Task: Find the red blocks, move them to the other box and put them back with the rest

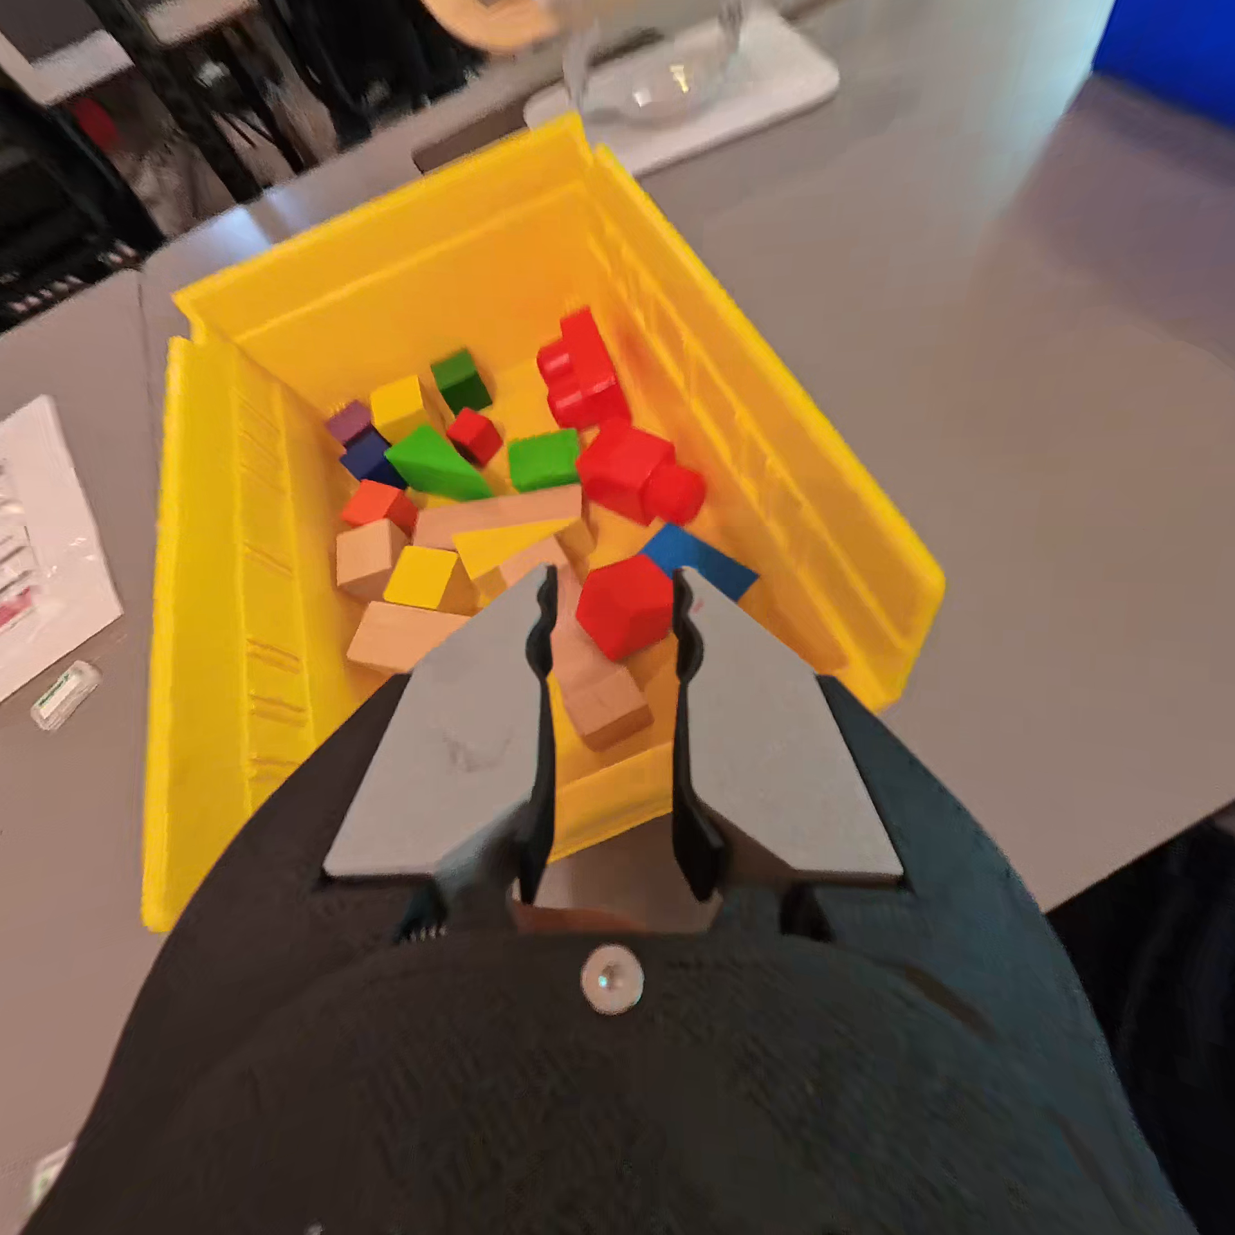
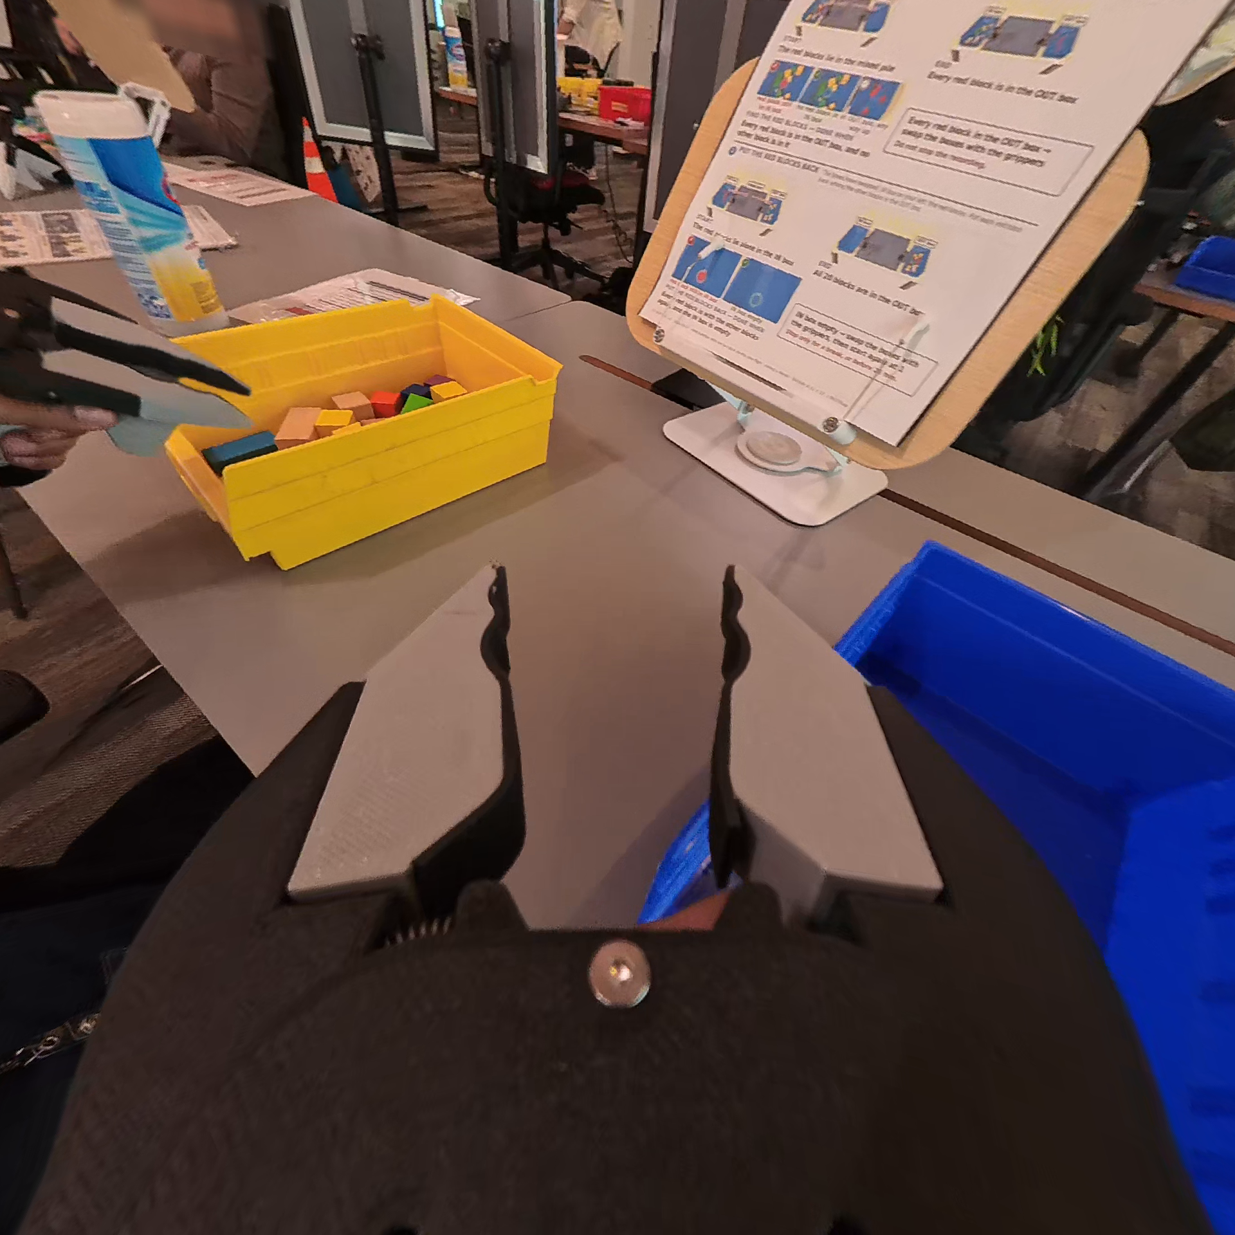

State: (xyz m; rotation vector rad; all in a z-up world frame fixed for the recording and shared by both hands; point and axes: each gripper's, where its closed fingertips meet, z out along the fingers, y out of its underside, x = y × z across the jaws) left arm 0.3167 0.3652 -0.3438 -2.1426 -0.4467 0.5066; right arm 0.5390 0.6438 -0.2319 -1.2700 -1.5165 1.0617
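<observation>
The yellow bin (image 1: 374, 267) holds several coloured and plain wooden blocks. Among them are a red studded block (image 1: 578, 381), a larger red block (image 1: 628, 468), a small red cube (image 1: 474, 434) and a red cube (image 1: 625, 605). My left gripper (image 1: 611, 575) hangs over the bin's near end, partly closed. The red cube shows between its fingertips, with a gap on the left pad's side. In the right wrist view the left gripper (image 2: 244, 404) is above the bin (image 2: 401, 461) with nothing in it. My right gripper (image 2: 611, 575) is open and empty over the table, next to the blue bin (image 2: 1002, 668).
A document stand (image 2: 869, 200) on a white base (image 2: 782, 468) stands behind the two bins. A wipes canister (image 2: 133, 207) and papers (image 1: 40, 534) lie left of the yellow bin. The table's front edge is close to me.
</observation>
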